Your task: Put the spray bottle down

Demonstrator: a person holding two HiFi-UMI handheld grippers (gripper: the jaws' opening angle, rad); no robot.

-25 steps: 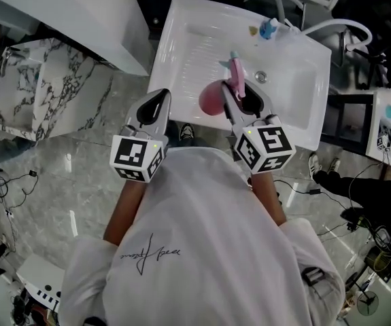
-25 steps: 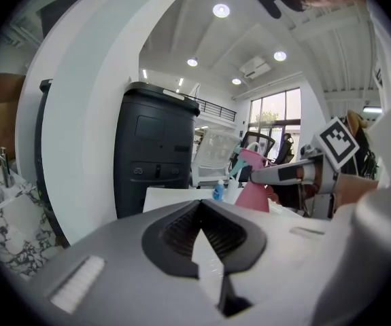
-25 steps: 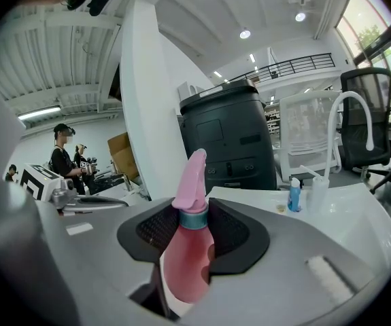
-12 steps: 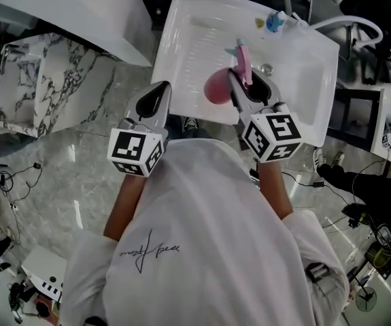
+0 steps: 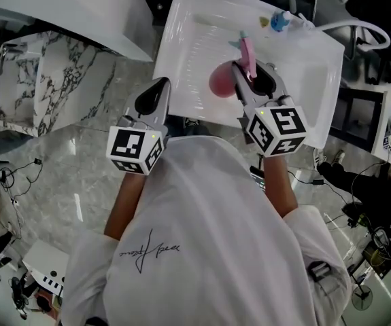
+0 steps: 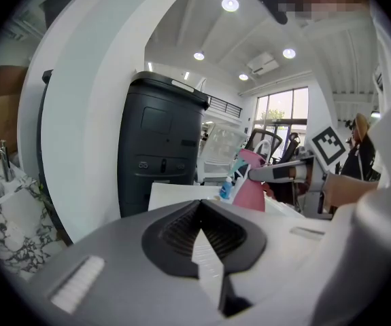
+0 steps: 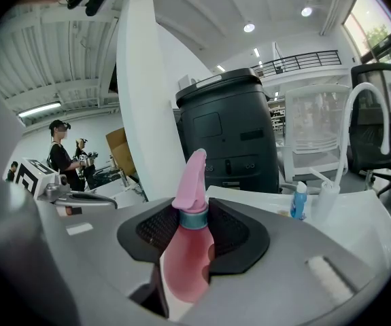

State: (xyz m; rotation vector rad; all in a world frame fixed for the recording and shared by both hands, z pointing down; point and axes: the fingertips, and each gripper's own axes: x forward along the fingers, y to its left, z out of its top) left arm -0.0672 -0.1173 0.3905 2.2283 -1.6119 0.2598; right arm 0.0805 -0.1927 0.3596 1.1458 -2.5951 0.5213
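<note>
Spray bottle (image 5: pixel 221 81) upright over the sink (image 5: pixel 185 26), clamped at the neck in right gripper (image 5: pixel 253 73).
Left gripper (image 5: pixel 156 92) jaws together, holding nothing, at the sink's near edge (left of the bottle); open basin further left.

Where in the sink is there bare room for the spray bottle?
The left half of the sink, from its left rim to the held spray bottle, is bare. The far right corner is crowded: blue bottle, faucet.
</note>
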